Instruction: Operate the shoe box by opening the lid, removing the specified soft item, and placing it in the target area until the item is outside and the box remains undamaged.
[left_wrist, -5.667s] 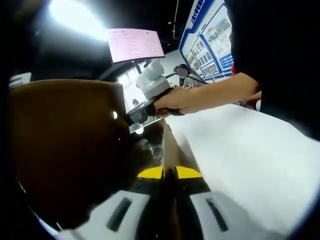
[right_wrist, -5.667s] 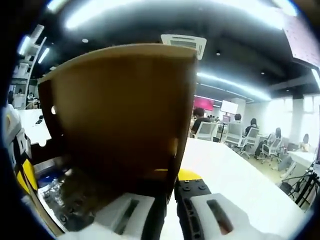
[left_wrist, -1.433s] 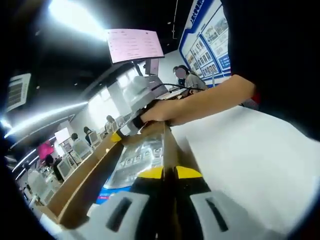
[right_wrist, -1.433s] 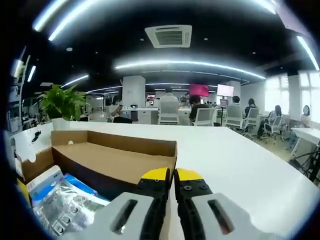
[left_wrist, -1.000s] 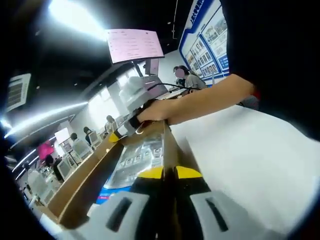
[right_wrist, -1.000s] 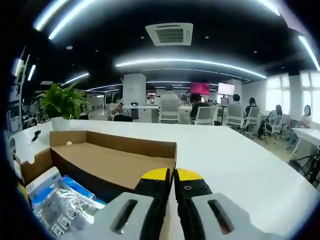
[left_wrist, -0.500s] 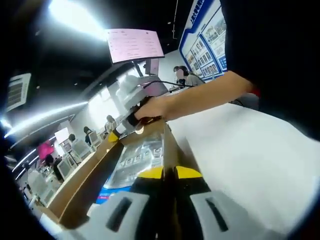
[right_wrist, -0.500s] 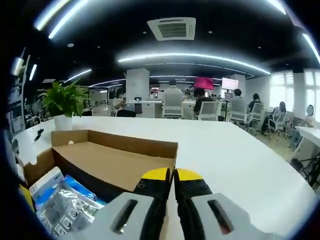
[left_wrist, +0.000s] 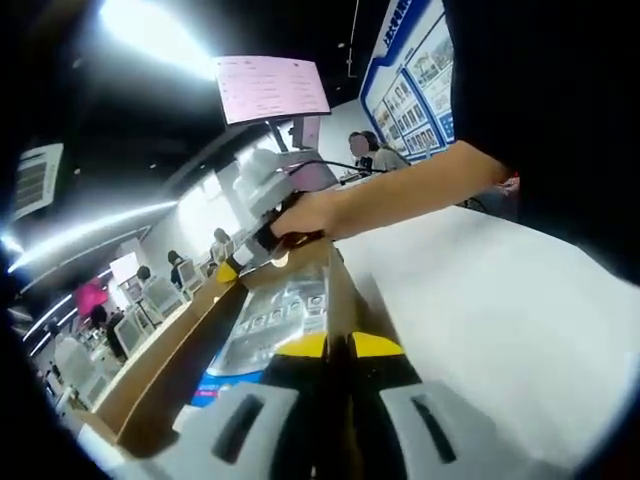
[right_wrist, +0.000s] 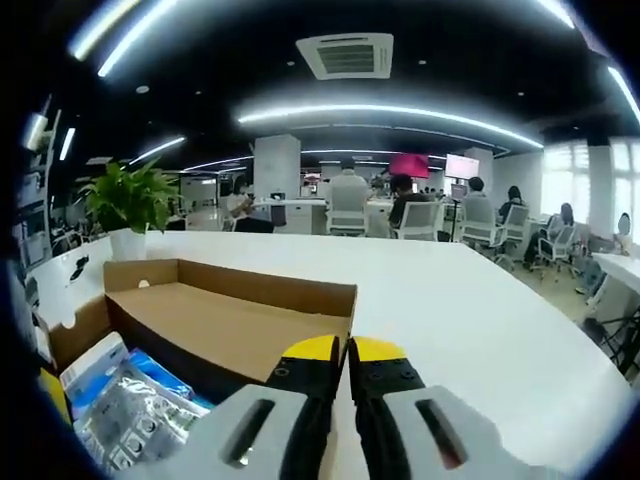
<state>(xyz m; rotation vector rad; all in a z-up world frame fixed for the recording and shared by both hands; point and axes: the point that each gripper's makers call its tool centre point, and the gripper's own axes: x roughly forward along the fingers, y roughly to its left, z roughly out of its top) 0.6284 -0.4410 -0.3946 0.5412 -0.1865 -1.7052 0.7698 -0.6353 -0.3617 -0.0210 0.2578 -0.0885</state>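
Two grippers meet at a brown cardboard shoe box (right_wrist: 225, 320) on a white table (right_wrist: 470, 320), its lid (right_wrist: 210, 300) folded flat open. The left gripper (left_wrist: 337, 345) pinches the box wall. The right gripper (right_wrist: 337, 350) is pressed together at the rim. A clear plastic-wrapped package (right_wrist: 130, 410) lies inside the box.

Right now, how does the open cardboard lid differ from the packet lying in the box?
The lid is plain brown cardboard, flat and stiff; the packet is shiny, crinkled plastic with blue print. The lid lies folded back on the white table; the packet sits inside the box. Neither is gripped.
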